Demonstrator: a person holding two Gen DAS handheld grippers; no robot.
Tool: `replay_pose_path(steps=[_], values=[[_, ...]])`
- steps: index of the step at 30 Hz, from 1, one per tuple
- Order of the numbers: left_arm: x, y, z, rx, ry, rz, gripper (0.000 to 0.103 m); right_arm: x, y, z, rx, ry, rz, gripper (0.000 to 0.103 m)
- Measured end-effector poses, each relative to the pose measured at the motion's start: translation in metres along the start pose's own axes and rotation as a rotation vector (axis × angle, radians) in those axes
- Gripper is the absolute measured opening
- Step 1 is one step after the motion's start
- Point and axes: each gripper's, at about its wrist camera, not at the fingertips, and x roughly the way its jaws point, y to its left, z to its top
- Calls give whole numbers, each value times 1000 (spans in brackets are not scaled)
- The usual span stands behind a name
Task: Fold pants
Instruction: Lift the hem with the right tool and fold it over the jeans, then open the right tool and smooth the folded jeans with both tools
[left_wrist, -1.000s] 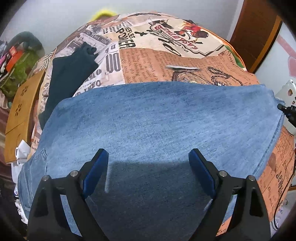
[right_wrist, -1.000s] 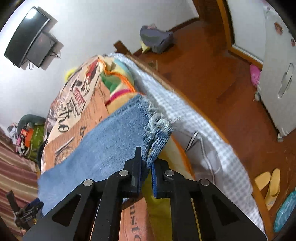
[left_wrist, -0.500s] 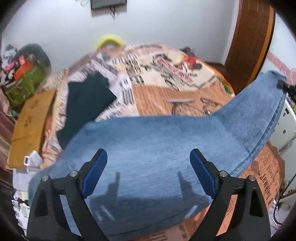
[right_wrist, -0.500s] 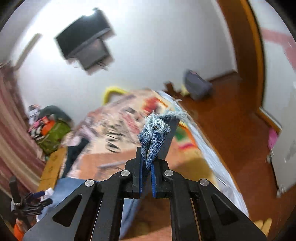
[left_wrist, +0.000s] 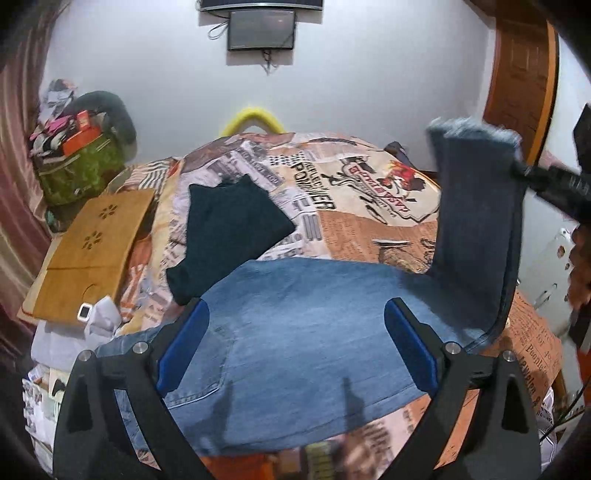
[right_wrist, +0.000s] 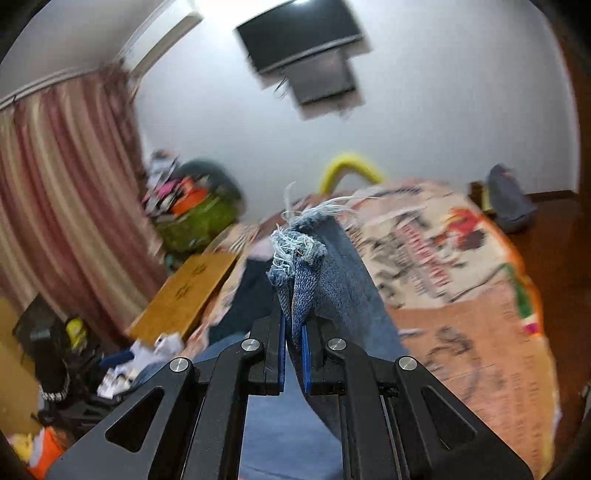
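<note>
Pants, faded blue denim with frayed hems (left_wrist: 314, 332), lie on newsprint-patterned bedspread (left_wrist: 369, 229); right gripper (right_wrist: 293, 354) pinches lifted hems, left gripper (left_wrist: 295, 350) hovers wide. Risk: layers slip apart (thin bite), skewing fold.

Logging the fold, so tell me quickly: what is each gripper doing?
Left gripper: open, holding nothing, over the jeans.
Right gripper: closed on the frayed jeans cuff.

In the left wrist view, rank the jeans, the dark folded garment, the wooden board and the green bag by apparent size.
1. jeans
2. dark folded garment and wooden board, too alike to rank
3. green bag, though it lies farthest away
</note>
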Motion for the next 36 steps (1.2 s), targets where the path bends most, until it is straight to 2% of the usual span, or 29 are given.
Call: replay_pose_path(steps=[5, 12, 14, 17, 19, 22, 24, 26, 28, 31, 36], values=[[-3, 22, -13, -36, 22, 17, 97, 58, 35, -43, -66, 178, 70, 6], [4, 38, -29, -73, 74, 27, 97, 103, 59, -98, -161, 417, 107, 7], [6, 39, -32, -79, 84, 26, 97, 108, 62, -111, -180, 464, 120, 11], [8, 38, -33, -80, 89, 26, 97, 104, 62, -112, -176, 481, 127, 17], [9, 38, -31, -79, 90, 25, 97, 100, 61, -108, -151, 511, 161, 29], [10, 31, -24, -66, 84, 19, 97, 87, 62, -103, -152, 496, 195, 33], [11, 27, -18, -53, 77, 12, 97, 76, 64, -96, -178, 464, 186, 34], [13, 19, -11, -32, 72, 4, 97, 64, 61, -87, -191, 410, 162, 36], [16, 9, -3, -9, 67, -2, 97, 55, 51, -78, -185, 358, 136, 46], [25, -7, 11, 24, 66, -24, 97, 44, 31, -62, -175, 284, 81, 47], [54, -34, 32, 51, 102, -83, 100, 44, -4, -43, -125, 244, 10, 47]])
